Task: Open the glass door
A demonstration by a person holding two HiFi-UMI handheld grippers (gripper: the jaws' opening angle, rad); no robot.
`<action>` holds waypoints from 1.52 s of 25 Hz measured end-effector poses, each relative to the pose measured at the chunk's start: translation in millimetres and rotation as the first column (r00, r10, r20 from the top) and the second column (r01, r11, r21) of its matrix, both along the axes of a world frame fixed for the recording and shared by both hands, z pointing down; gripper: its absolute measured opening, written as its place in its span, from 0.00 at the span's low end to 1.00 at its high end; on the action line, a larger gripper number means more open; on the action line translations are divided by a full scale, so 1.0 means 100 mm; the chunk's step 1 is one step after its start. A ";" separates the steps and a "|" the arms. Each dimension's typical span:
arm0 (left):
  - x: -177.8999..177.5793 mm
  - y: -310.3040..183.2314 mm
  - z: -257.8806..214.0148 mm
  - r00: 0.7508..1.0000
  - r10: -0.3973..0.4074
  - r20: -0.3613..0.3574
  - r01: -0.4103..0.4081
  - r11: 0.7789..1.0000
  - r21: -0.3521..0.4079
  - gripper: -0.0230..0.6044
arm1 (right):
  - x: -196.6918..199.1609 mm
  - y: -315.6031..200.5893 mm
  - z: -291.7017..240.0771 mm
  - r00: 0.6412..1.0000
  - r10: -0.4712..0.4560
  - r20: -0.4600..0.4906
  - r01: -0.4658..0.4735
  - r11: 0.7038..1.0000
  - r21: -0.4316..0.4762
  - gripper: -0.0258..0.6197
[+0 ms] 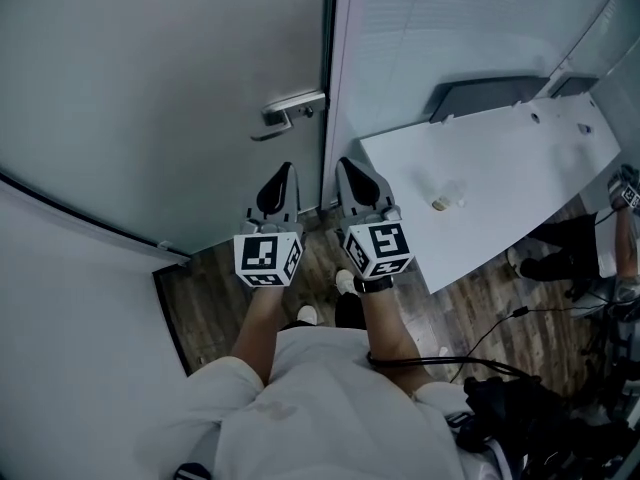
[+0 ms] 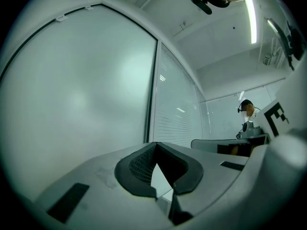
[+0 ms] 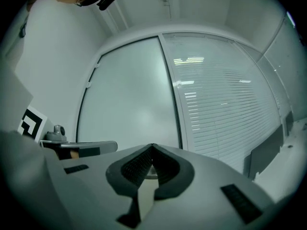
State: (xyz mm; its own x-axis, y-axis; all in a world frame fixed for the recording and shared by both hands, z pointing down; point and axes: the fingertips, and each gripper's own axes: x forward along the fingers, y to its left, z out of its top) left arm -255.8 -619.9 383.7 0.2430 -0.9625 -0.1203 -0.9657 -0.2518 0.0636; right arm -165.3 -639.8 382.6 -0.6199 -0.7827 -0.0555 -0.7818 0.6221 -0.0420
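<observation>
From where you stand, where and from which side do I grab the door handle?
Probably the lever handle near its free left end, away from the pivot at the glass door's edge: most leverage. Come straight in with the left gripper, nearest it; its shut jaws must open first.

Glass door (image 1: pixel 150 78): frosted, matt, smooth. Door handle (image 1: pixel 293 108): bright metal, satin sheen. Floor (image 1: pixel 215 303): dark wood-grain planks, low gloss. Table (image 1: pixel 500 168): white top, smooth, faint sheen. Left gripper (image 2: pixel 154 146) and right gripper (image 3: pixel 152 147): matt grey plastic shells. Pads (image 2: pixel 136 166): black, rubbery look, cross-hatched texture. Person's shirt (image 1: pixel 330 408): pale cloth, creased.
</observation>
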 end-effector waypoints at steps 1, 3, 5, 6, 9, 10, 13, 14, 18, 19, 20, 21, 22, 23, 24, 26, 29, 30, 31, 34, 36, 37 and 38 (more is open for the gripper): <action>-0.01 -0.11 0.01 1.000 -0.003 0.007 0.003 1.000 -0.006 0.04 | 0.01 -0.11 0.01 1.000 -0.001 -0.001 0.001 1.000 -0.003 0.04; -0.04 -0.30 0.06 1.000 -0.010 0.016 0.010 1.000 -0.023 0.04 | 0.05 -0.32 0.04 1.000 -0.004 -0.004 0.004 1.000 -0.009 0.04; -0.06 -0.43 0.15 1.000 -0.007 0.030 0.009 0.998 -0.058 0.04 | 0.08 -0.45 0.08 1.000 -0.009 -0.009 0.009 1.000 -0.014 0.04; -0.06 -0.50 0.19 0.999 0.001 0.039 0.002 0.997 -0.080 0.04 | 0.10 -0.50 0.09 1.000 -0.012 -0.010 0.012 1.000 -0.015 0.04; -0.08 -0.72 0.28 0.996 0.041 0.082 -0.029 0.990 -0.137 0.04 | 0.16 -0.65 0.11 1.000 -0.011 -0.012 0.011 1.000 -0.021 0.04; -0.09 -0.79 0.32 0.993 0.052 0.104 -0.035 0.988 -0.153 0.04 | 0.17 -0.70 0.12 1.000 -0.011 -0.013 0.011 1.000 -0.024 0.04; -0.18 -0.97 0.49 0.979 0.083 0.188 -0.040 0.974 -0.223 0.04 | 0.18 -0.80 0.17 1.000 -0.012 -0.017 0.012 0.999 -0.033 0.04; -0.21 -1.02 0.53 0.974 0.095 0.208 -0.042 0.968 -0.248 0.04 | 0.19 -0.81 0.17 1.000 -0.013 -0.020 0.013 0.999 -0.033 0.04; -0.36 -1.19 0.62 0.952 0.127 0.280 -0.039 0.953 -0.300 0.04 | 0.21 -0.90 0.15 1.000 -0.010 -0.027 0.009 0.999 -0.032 0.04; -0.39 -1.24 0.66 0.942 0.141 0.304 -0.040 0.948 -0.315 0.04 | 0.23 -0.92 0.16 1.000 -0.007 -0.030 0.006 0.999 -0.032 0.04; -0.41 -1.28 0.70 0.932 0.159 0.327 -0.043 0.942 -0.334 0.04 | 0.25 -0.94 0.17 0.999 -0.003 -0.033 0.002 0.999 -0.032 0.04; -0.43 -1.32 0.75 0.920 0.178 0.349 -0.046 0.934 -0.353 0.04 | 0.27 -0.96 0.19 0.999 0.001 -0.035 -0.002 0.999 -0.034 0.04; -0.46 -1.36 0.79 0.908 0.195 0.371 -0.048 0.928 -0.370 0.04 | 0.29 -0.97 0.20 0.999 0.005 -0.037 -0.006 0.999 -0.037 0.04; -0.50 -1.40 0.83 0.896 0.208 0.393 -0.047 0.923 -0.381 0.04 | 0.30 -0.99 0.22 0.999 0.008 -0.037 -0.010 0.999 -0.042 0.04; -0.53 -1.44 0.86 0.883 0.220 0.414 -0.045 0.919 -0.392 0.04 | 0.31 -1.00 0.24 0.999 0.011 -0.037 -0.013 0.999 -0.048 0.04; -0.59 -1.51 0.92 0.854 0.248 0.457 -0.042 0.909 -0.415 0.06 | 0.34 -1.01 0.28 0.999 0.016 -0.038 -0.018 0.998 -0.056 0.04; -0.62 -1.58 1.06 0.804 0.318 0.503 -0.056 0.882 -0.468 0.13 | 0.36 -1.01 0.31 0.999 0.019 -0.044 -0.022 0.998 -0.064 0.04; -0.63 -1.60 1.14 0.786 0.348 0.512 -0.065 0.868 -0.492 0.15 | 0.37 -1.01 0.33 0.999 0.019 -0.046 -0.022 0.998 -0.065 0.04; -0.64 -1.62 1.24 0.764 0.382 0.520 -0.072 0.851 -0.520 0.18 | 0.37 -1.01 0.33 0.999 0.019 -0.048 -0.022 0.998 -0.065 0.04; -0.65 -1.63 1.56 0.676 0.486 0.554 -0.077 0.794 -0.603 0.22 | 0.36 -0.99 0.35 0.998 0.015 -0.054 -0.018 0.998 -0.065 0.04; -0.66 -1.65 1.71 0.602 0.542 0.587 -0.070 0.767 -0.637 0.22 | 0.33 -0.98 0.35 0.998 0.009 -0.057 -0.013 0.998 -0.065 0.04; -0.67 -1.67 1.77 0.565 0.566 0.600 -0.066 0.756 -0.651 0.22 | 0.32 -0.97 0.35 0.998 0.005 -0.059 -0.009 0.998 -0.066 0.04; -0.67 -1.70 1.83 0.530 0.589 0.610 -0.063 0.745 -0.664 0.22 | 0.30 -0.97 0.35 0.998 0.002 -0.060 -0.006 0.998 -0.066 0.04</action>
